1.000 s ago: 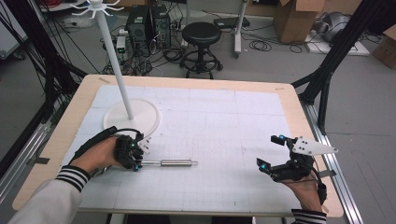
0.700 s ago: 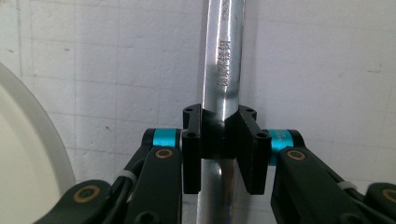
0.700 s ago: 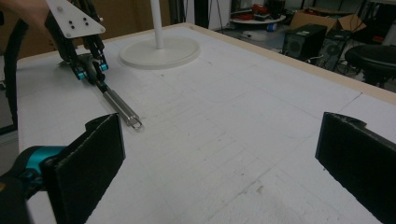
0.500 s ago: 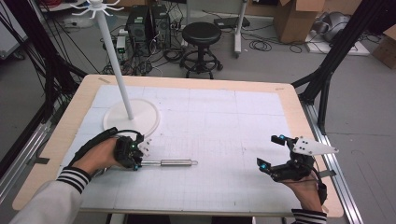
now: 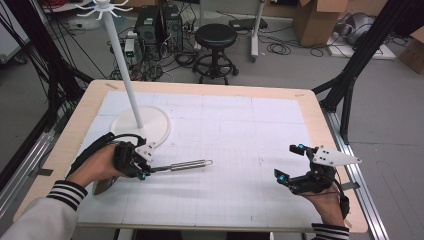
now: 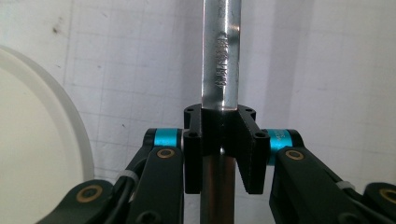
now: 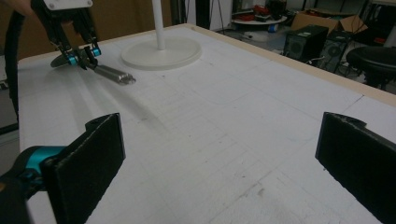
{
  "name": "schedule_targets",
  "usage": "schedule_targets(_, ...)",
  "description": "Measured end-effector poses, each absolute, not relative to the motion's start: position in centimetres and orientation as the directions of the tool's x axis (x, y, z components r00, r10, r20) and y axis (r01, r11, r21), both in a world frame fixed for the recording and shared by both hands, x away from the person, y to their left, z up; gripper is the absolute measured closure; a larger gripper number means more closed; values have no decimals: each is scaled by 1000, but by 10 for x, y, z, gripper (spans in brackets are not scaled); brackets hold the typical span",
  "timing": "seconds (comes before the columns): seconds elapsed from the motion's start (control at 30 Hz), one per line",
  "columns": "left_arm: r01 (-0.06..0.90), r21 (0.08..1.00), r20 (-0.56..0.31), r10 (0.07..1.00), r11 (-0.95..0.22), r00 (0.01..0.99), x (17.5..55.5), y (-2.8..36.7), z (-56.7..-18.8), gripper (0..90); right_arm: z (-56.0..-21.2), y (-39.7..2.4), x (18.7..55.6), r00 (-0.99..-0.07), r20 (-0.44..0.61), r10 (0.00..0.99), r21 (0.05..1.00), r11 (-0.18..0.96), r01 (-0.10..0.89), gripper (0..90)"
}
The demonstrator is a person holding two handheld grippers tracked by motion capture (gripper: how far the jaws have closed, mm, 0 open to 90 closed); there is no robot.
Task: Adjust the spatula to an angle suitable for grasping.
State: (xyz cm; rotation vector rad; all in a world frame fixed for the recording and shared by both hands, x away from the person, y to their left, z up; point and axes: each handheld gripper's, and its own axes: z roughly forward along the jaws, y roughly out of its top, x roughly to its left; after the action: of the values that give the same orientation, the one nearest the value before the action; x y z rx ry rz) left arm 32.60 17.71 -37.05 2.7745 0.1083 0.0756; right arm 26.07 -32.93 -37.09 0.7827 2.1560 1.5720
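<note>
Since the earlier frame the left gripper (image 5: 143, 171) has closed its jaws on the metal utensil (image 5: 187, 165) and lifted its handle end slightly off the tabletop (image 5: 240, 150), near left, beside the white stand base (image 5: 155, 127). The left gripper view shows stamped lettering on the clamped handle; the high view does not. The right gripper (image 5: 290, 162), near right, holds nothing, jaws wide apart.

One bench (image 5: 210, 90) carries one white stand (image 5: 141, 127) and one metal utensil (image 5: 187, 165), probably a spatula. Two grippers, left (image 5: 144, 172) and right (image 5: 289, 162). One stool (image 5: 215, 37) behind.
</note>
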Motion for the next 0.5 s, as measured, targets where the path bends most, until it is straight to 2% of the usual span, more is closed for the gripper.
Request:
schedule_targets(0.27, 49, 434, 50, 78, -900, 996, 323, 178, -350, 746, -374, -330, 263, -784, 44, 619, 948, 221, 228, 4)
schedule_targets(0.3, 85, 475, 30, 113, -876, 993, 320, 177, -349, 746, -374, -329, 264, -784, 44, 619, 948, 221, 228, 3)
schedule_targets(0.33, 45, 453, 51, 77, -890, 996, 323, 179, -344, 746, -374, -328, 264, -786, 49, 616, 948, 219, 231, 4)
schedule_targets(0.4, 82, 506, 38, 117, -858, 992, 319, 179, -340, 746, -375, -328, 265, -788, 48, 614, 947, 224, 232, 4)
schedule_targets(0.43, 24, 475, 71, 65, -880, 995, 323, 180, -333, 746, -376, -328, 265, -787, 46, 616, 946, 226, 232, 4)
schedule_targets(0.5, 35, 513, 68, 81, -858, 994, 320, 181, -329, 746, -376, -328, 264, -787, 51, 615, 947, 221, 234, 3)
